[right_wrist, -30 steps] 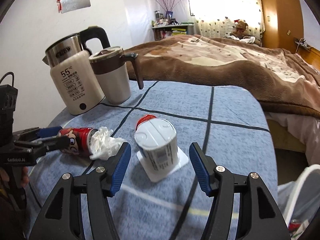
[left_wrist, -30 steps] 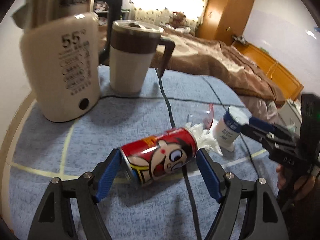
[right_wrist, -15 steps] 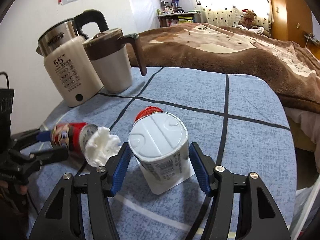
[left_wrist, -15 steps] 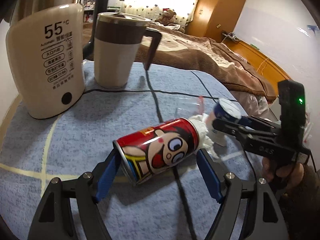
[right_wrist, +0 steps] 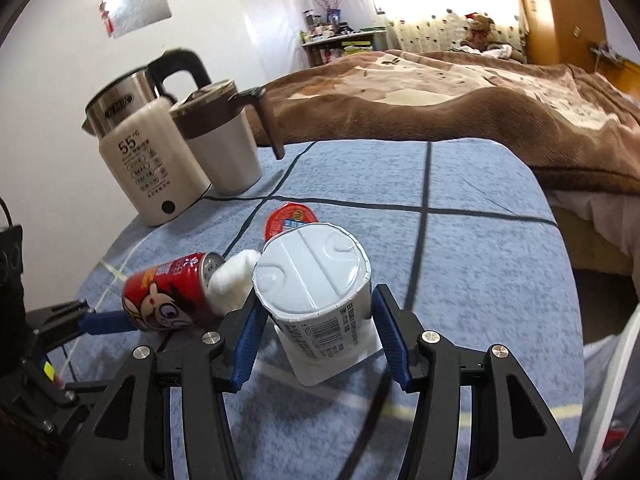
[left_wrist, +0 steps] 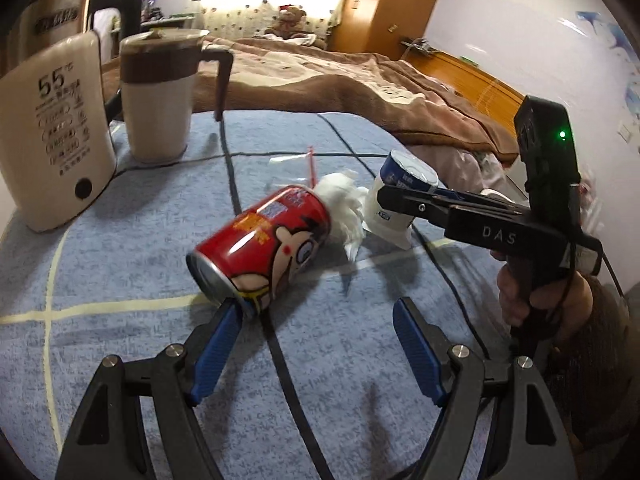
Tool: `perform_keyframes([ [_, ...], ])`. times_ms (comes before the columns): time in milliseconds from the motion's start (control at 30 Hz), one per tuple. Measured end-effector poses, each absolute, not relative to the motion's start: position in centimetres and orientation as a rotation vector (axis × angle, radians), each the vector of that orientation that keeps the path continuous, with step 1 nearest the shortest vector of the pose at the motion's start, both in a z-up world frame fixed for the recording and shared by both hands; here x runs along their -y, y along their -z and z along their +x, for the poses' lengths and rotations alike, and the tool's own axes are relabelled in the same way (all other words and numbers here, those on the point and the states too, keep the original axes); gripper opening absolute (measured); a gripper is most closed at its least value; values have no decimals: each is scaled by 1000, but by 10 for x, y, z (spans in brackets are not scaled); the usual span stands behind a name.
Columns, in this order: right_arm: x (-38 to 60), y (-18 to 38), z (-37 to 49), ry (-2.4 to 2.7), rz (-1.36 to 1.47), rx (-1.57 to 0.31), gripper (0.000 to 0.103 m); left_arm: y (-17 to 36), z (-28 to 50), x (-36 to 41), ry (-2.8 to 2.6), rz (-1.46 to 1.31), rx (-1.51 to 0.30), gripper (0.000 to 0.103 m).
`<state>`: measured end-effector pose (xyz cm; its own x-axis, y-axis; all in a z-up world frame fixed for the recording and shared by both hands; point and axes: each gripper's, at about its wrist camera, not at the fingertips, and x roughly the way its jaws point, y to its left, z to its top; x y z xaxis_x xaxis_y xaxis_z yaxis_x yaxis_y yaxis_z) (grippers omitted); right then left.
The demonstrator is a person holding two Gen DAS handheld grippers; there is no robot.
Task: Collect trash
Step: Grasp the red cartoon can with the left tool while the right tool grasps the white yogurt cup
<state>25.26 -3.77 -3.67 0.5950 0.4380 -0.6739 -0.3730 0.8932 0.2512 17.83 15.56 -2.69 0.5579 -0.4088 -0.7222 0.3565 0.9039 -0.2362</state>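
Observation:
A red cartoon can [left_wrist: 264, 248] lies on its side on the blue tablecloth [left_wrist: 120, 264], a white tissue wad [left_wrist: 344, 204] at its top end. My left gripper [left_wrist: 316, 320] is open; the can's bottom rim rests at the left fingertip, not between the jaws. An upside-down white yogurt cup [right_wrist: 316, 272] stands between the pads of my right gripper [right_wrist: 318, 306], whose jaws have closed against its sides. In the right wrist view the can [right_wrist: 160, 296] and tissue [right_wrist: 236, 280] lie just left of the cup. A person's hand [left_wrist: 544, 300] holds the right gripper.
A cream kettle [right_wrist: 148, 160] and a brown-lidded mug [right_wrist: 224, 148] stand at the table's back left. A red foil lid [right_wrist: 292, 216] lies behind the cup, a clear wrapper with a red straw [left_wrist: 304, 160] beyond the can. A bed [right_wrist: 440, 100] lies behind; a white-framed bag [right_wrist: 612, 400] hangs lower right.
The can, earlier between my left jaws, now lies ahead of the left fingertip as that gripper swung right. My right gripper moved forward around the cup and its jaws narrowed onto it.

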Motion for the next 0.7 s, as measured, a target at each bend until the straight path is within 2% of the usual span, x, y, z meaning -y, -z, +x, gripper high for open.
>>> perform_keyframes([
  [133, 52, 35, 249, -464, 142, -811, 54, 0, 177, -168, 397, -35, -748, 79],
  [200, 56, 35, 247, -464, 157, -809, 54, -4, 188, -173, 362, -25, -745, 79],
  [533, 61, 34, 242, -479, 185, -800, 54, 30, 235, -147, 371, 99, -915, 80],
  [700, 63, 34, 240, -483, 196, -800, 54, 33, 235, -138, 348, 119, -931, 79],
])
